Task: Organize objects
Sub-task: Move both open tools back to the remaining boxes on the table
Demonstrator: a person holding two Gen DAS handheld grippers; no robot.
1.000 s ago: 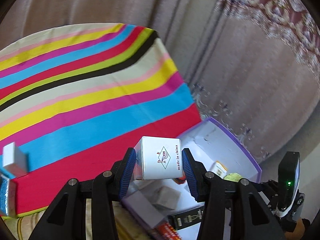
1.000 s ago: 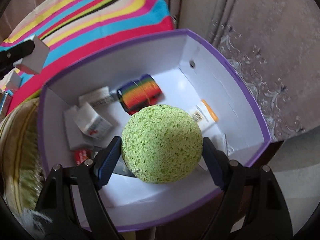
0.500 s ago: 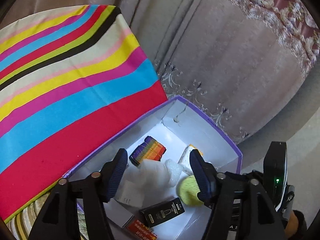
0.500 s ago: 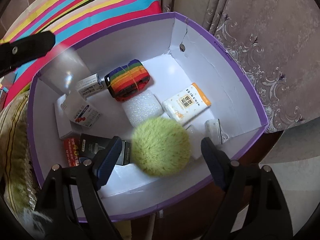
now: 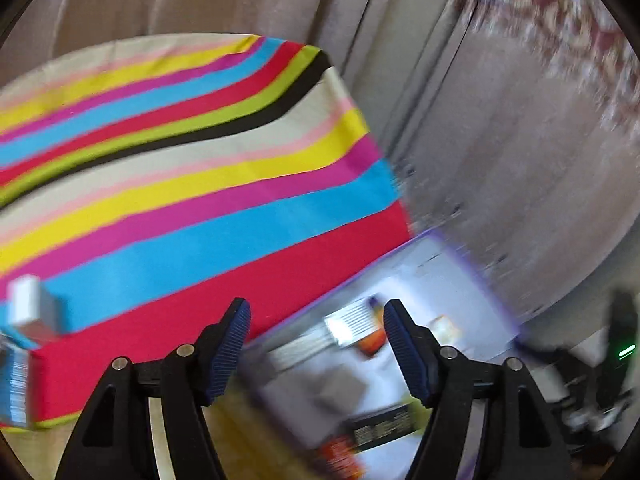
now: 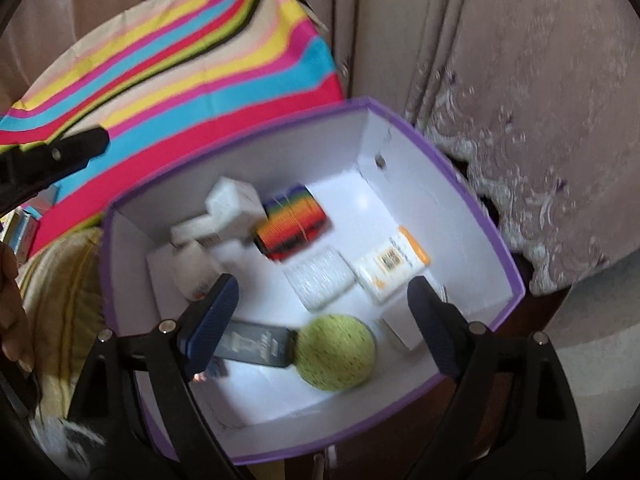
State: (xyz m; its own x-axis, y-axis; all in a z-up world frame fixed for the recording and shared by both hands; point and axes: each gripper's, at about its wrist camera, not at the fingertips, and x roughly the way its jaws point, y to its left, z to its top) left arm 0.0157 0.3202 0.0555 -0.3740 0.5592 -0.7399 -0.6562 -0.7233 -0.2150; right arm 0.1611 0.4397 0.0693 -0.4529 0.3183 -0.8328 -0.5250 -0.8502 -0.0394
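Both things I was carrying are down in the purple box [image 6: 472, 200] now: the green sponge ball [image 6: 335, 353] is sitting near its front wall beside a black carton [image 6: 256, 343], and the white box [image 6: 234, 200] is lying by the rainbow strap roll [image 6: 294, 227]. My right hand-held gripper [image 6: 322, 316] is opening wide over the box, gripping nothing. My left hand-held gripper [image 5: 317, 350] is opening too, empty, over the striped tabletop's [image 5: 180, 208] edge.
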